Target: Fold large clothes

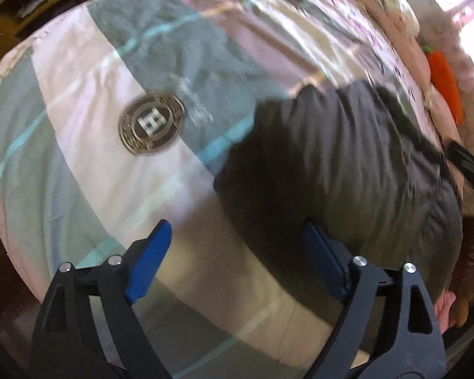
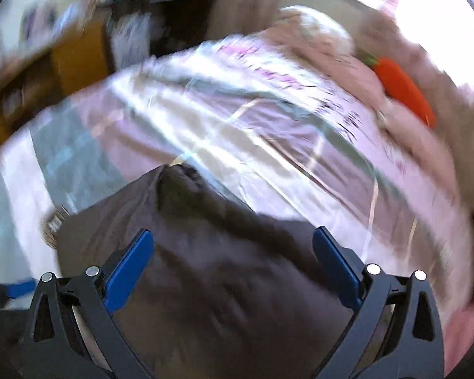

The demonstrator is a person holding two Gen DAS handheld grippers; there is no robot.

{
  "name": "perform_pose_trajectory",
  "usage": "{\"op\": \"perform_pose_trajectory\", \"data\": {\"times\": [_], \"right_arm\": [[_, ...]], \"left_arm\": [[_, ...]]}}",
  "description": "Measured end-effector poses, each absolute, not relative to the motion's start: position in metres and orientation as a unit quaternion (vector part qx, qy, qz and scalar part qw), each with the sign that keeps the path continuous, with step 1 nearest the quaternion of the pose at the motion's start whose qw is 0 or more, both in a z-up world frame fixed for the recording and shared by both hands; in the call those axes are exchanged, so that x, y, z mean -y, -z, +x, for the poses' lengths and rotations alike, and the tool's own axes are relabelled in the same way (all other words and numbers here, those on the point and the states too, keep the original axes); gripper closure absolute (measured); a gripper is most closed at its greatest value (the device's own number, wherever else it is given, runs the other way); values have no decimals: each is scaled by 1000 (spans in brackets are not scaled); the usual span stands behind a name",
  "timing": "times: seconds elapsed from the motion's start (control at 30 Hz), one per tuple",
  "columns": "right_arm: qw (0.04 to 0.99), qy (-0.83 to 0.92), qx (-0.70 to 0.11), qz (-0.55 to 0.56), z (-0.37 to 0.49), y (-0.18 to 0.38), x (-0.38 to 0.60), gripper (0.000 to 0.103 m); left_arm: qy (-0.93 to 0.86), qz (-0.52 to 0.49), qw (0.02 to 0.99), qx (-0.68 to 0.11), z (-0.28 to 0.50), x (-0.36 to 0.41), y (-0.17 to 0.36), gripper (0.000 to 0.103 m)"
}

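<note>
A dark grey-brown garment is seen lying on a bed covered by a checked bedspread in pale pink, grey-green and white, crossed by thin turquoise lines. In the left wrist view the garment is spread over the right half of the bed, creased, with its near edge reaching the right-hand finger of the left gripper. The jaws of that gripper are held wide apart, and nothing is caught between the blue pads; only bare bedspread is seen in the gap. A round dark emblem with a pale square sign is printed on the bedspread, to the left of the garment and apart from it. An orange carrot-shaped soft toy is seen at the far right edge of the bed, beside pink bedding. In the right wrist view, which is heavily blurred, the garment is seen directly below and ahead of the right gripper, rising to a folded point towards the middle of the bed. The jaws of this gripper are likewise spread wide, and no cloth is pinched by the blue pads; whether the fingertips touch the cloth cannot be told. The carrot toy is seen at the upper right, well apart from the garment.
</note>
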State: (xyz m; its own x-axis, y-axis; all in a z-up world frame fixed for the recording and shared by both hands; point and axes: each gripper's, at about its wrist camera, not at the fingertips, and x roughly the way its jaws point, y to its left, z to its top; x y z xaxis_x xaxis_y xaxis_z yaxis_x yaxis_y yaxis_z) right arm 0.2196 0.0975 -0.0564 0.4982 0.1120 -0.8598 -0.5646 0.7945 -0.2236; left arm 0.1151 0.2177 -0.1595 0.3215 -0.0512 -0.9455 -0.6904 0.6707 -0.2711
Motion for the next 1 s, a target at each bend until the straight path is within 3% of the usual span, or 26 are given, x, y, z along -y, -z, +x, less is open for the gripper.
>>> {"op": "perform_pose_trajectory", "data": {"times": [0.07, 0.1, 0.13, 0.17, 0.23, 0.27, 0.37, 0.47, 0.5, 0.7, 0.83, 0.87, 0.9, 0.97, 1.0], "right_arm": [[803, -199, -486, -282, 234, 79, -130, 2], [784, -196, -513, -290, 243, 96, -140, 10], [767, -193, -535, -297, 248, 110, -145, 19], [750, -183, -556, -309, 252, 126, -151, 37], [732, -167, -581, -315, 257, 147, -153, 59], [730, -166, -585, -312, 257, 151, -155, 83], [761, -148, -558, -297, 259, 136, -157, 94], [816, -121, -503, -259, 267, 103, -155, 97], [830, -123, -483, -249, 268, 91, -155, 102], [869, -120, -426, -222, 272, 64, -161, 103], [903, -140, -383, -134, 264, 39, -136, 103], [907, -155, -379, -102, 262, 30, -127, 100], [899, -179, -392, -72, 261, 26, -122, 88], [841, -233, -487, -39, 268, 39, -124, 71], [818, -243, -520, -46, 267, 47, -128, 71]], "left_arm": [[-226, -356, 736, -530, 116, -223, 159, 15], [-228, -361, 736, -526, 118, -226, 158, 16], [-231, -363, 738, -520, 122, -230, 158, 15], [-235, -360, 743, -513, 130, -233, 155, 15], [-225, -344, 753, -514, 139, -232, 158, 15], [-218, -339, 752, -521, 143, -230, 160, 15], [-189, -367, 720, -558, 141, -231, 182, 15], [-187, -379, 699, -577, 140, -230, 198, 14], [-185, -370, 701, -581, 141, -228, 199, 14], [-190, -366, 699, -584, 141, -224, 196, 15], [-198, -382, 693, -578, 138, -225, 194, 15], [-201, -387, 694, -573, 136, -224, 190, 15], [-202, -389, 696, -569, 132, -224, 187, 15], [-202, -386, 706, -558, 130, -219, 177, 15], [-202, -377, 714, -555, 130, -215, 173, 15]]}}
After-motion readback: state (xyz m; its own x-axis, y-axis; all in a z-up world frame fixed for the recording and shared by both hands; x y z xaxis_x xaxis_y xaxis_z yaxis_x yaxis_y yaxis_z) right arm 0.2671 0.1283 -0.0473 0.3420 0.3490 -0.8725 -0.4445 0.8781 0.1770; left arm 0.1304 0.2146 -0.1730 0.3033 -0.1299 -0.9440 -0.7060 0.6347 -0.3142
